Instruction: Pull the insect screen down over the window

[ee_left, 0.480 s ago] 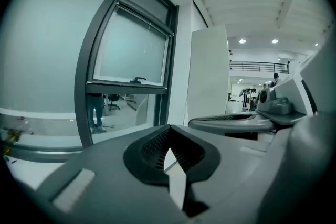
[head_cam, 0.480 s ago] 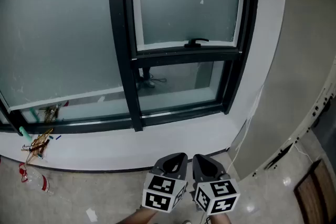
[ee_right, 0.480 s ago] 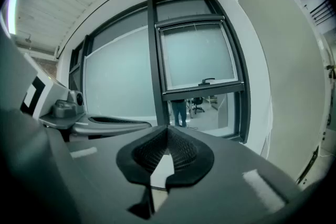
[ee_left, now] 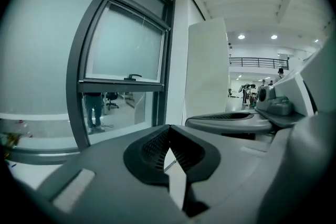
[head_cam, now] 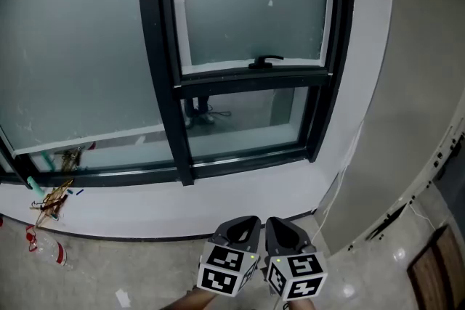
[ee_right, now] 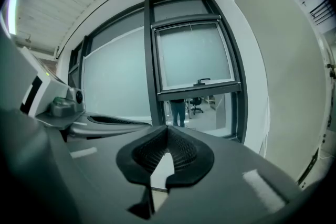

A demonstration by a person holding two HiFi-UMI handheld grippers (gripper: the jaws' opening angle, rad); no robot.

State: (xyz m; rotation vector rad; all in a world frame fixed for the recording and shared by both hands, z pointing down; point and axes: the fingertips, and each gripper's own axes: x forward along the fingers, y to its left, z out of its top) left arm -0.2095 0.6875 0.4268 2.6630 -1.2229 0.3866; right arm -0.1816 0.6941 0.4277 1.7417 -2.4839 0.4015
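The dark-framed window has a white-edged frosted panel in its right sash, above a clear lower pane. A thin pull cord hangs in front of that panel. A black handle sits on the bar under it. Both grippers hang low and side by side, well short of the window and touching nothing. My left gripper is shut and empty, jaws meeting in its own view. My right gripper is shut and empty too.
A white curved sill runs under the window, with small debris at its left end. A pale wall panel stands at the right, and a thin cable hangs beside it. A person's legs show beyond the clear pane.
The window sits slightly further left in the head view. Both grippers stay low, side by side and shut.
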